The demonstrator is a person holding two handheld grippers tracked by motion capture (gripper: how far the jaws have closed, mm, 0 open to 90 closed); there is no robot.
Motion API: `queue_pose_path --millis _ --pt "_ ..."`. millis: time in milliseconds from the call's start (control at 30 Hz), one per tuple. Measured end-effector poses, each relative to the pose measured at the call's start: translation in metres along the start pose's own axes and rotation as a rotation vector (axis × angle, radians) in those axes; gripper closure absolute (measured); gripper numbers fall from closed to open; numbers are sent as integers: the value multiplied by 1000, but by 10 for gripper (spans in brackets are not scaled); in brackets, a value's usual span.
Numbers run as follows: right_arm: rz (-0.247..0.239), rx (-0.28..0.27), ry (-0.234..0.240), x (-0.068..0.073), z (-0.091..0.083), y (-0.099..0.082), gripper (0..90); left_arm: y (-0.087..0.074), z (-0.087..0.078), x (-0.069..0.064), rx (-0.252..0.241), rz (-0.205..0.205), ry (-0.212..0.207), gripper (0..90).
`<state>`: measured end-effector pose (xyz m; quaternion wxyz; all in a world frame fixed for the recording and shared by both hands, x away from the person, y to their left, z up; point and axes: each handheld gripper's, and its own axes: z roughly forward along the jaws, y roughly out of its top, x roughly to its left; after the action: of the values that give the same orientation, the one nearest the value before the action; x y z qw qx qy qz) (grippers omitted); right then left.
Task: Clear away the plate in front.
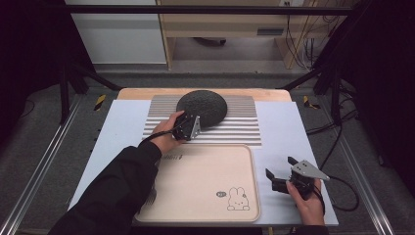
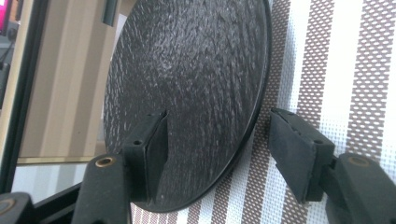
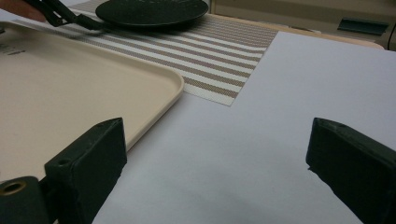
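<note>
Black plate point(image 1: 202, 107), just one of it, and it lies flat on the striped mat point(image 1: 235, 128), toward the mat's far edge. Counting from that plate: one mat beneath it, one cream tray point(image 1: 205, 186) on the near side of it, with a little rabbit printed in the tray's corner, and my two grippers. The plate is round, so there's no long axis and no heading to call; it rests level with its face up. Its surface is dark, rough and speckled, ringed by a thin smooth rim.

My left gripper point(image 1: 188, 128) is at the plate's near edge. In the left gripper view its jaws straddle the rim, one pad point(image 2: 152, 149) over the plate's face and the other on the mat side, half parted with the rim between them, and I can't see the pads pressing on it. My right gripper point(image 1: 288, 176) rests well away from the plate, beyond the tray's right side on the pale sheet point(image 1: 293, 132), jaws wide with nothing in them.
</note>
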<state>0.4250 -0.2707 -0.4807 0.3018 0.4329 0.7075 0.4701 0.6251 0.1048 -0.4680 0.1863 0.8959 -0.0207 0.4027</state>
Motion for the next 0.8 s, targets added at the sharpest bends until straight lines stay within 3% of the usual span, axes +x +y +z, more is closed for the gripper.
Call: queue_pose_path --millis 100,200,800 --pt "3 -2 1 0 0 0 54 2 0 -1 -7 9 20 444" --pt "6 -2 1 0 0 0 54 2 3 -2 -3 11 12 471" --pt "2 3 1 -1 1 -1 54 1 10 -5 19 23 32 495"
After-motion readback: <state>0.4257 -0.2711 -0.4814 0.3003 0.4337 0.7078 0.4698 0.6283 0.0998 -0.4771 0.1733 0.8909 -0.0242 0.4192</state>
